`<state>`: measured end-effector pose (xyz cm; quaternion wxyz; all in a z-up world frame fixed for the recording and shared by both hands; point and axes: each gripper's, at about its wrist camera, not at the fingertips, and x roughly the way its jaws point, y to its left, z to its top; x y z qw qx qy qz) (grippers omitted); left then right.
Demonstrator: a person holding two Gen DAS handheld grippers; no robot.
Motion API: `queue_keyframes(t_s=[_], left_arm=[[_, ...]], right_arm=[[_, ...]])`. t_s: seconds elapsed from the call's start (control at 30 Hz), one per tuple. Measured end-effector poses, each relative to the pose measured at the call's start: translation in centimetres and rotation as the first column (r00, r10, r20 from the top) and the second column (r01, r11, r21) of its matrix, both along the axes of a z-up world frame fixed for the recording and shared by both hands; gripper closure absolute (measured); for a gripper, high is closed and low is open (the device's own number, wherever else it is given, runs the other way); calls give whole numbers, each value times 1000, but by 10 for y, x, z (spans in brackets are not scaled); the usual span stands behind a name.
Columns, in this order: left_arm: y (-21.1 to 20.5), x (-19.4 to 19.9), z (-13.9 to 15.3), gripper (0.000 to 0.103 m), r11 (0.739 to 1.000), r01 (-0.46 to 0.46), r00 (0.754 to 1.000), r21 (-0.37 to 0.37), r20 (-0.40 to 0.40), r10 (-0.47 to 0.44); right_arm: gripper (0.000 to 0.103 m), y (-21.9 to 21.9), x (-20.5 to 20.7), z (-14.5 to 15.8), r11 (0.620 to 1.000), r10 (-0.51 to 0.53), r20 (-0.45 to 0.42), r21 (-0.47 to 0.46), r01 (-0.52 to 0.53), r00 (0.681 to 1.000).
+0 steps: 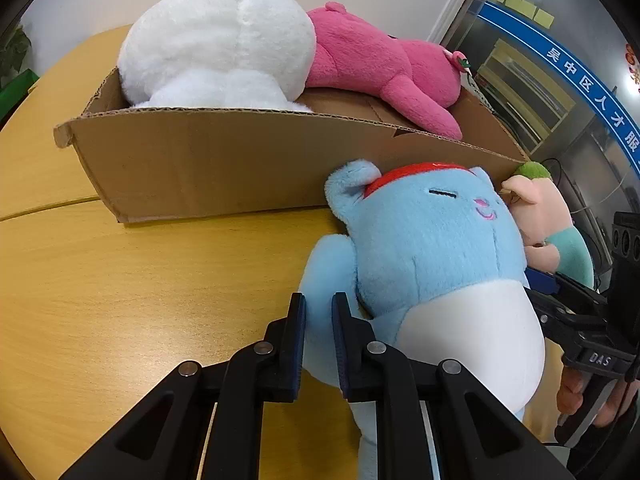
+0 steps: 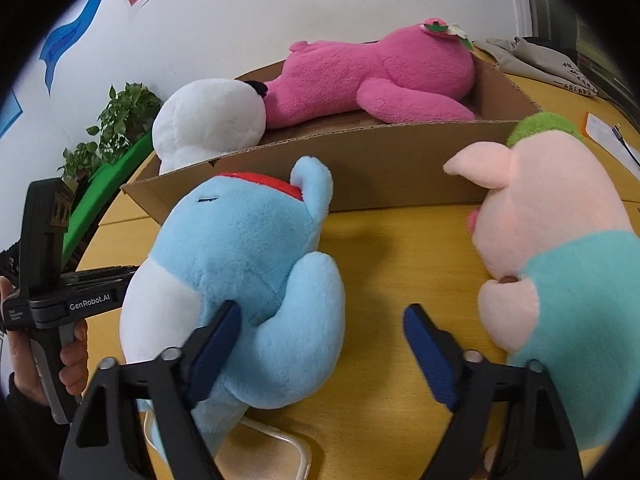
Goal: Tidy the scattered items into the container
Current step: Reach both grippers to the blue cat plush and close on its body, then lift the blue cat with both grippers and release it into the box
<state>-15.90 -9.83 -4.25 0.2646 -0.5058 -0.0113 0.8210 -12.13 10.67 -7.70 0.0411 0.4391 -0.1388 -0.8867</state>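
A blue plush (image 1: 432, 248) with a white belly and red cap lies on the wooden table against the cardboard box (image 1: 224, 160). My left gripper (image 1: 319, 304) is shut on the blue plush's arm. My right gripper (image 2: 322, 320) is open, its jaws astride the blue plush's (image 2: 248, 252) other arm; its left pad (image 2: 224, 328) touches the body. A pink pig plush (image 2: 560, 248) in a teal shirt lies to the right, also in the left wrist view (image 1: 548, 224). The box (image 2: 360, 168) holds a white plush (image 1: 216, 40) and a magenta plush (image 1: 376, 64).
The wooden table (image 1: 120, 280) runs left of the box. A potted plant (image 2: 116, 124) and a green object stand at the far left. Papers (image 2: 612, 136) and a grey bag (image 2: 536, 56) lie right of the box. A white frame (image 2: 288, 452) lies under the blue plush.
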Motion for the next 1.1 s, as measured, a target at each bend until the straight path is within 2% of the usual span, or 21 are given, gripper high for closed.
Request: queue_keyframes(t_s=[0.1,0.13,0.2,0.23,0.33,0.5,0.6,0.7,0.83,0.9,0.97,1.03,1.1], left_arm=[[0,1,-1,89,1000,15,1000,13,0,-15],[2,2,0,89,1000,23,1000,2,-7,-23],[9,5,1,89,999,32,999,-29,-26,-33],[10,5,1,90,999,37,999,-33,-28,-38],[10,1,-1,92,999,33,999,-15,-9,-33],[11,12,5,103,999,50,998,-11,-34,-51],[13,29,20,103,996,85,994,14,-63,-84],[15,45,46,103,996,93,985,9,-146,-91],[7,43,79,103,994,88,976,70,-204,-72],[8,41,98,103,987,115,967,115,-239,-85],[16,40,121,103,979,153,946,131,-306,-107],[23,35,141,103,976,178,927,129,-354,-123],[23,23,147,103,975,172,932,138,-344,-115]], right_arm=[[51,-2,-8,-11,1000,9,28,6,-9,1000],[55,-3,-10,-15,1000,8,39,10,-8,999],[57,-3,-13,-21,1000,5,49,14,-6,999],[65,-1,-15,-22,1000,9,54,-1,-9,999],[74,-5,-16,-23,1000,21,61,10,-22,998],[79,-5,-8,-18,999,36,31,-5,-36,999],[82,-2,0,-10,999,30,-11,-26,-31,999],[84,-8,9,7,999,28,-77,24,-26,997],[85,-4,11,36,1000,20,-164,17,-17,986],[85,0,10,50,1000,21,-201,5,-21,979],[86,0,4,69,999,45,-251,-6,-48,967],[88,-6,-5,88,997,72,-289,54,-59,955],[88,-11,-21,98,991,93,-279,116,-62,956]])
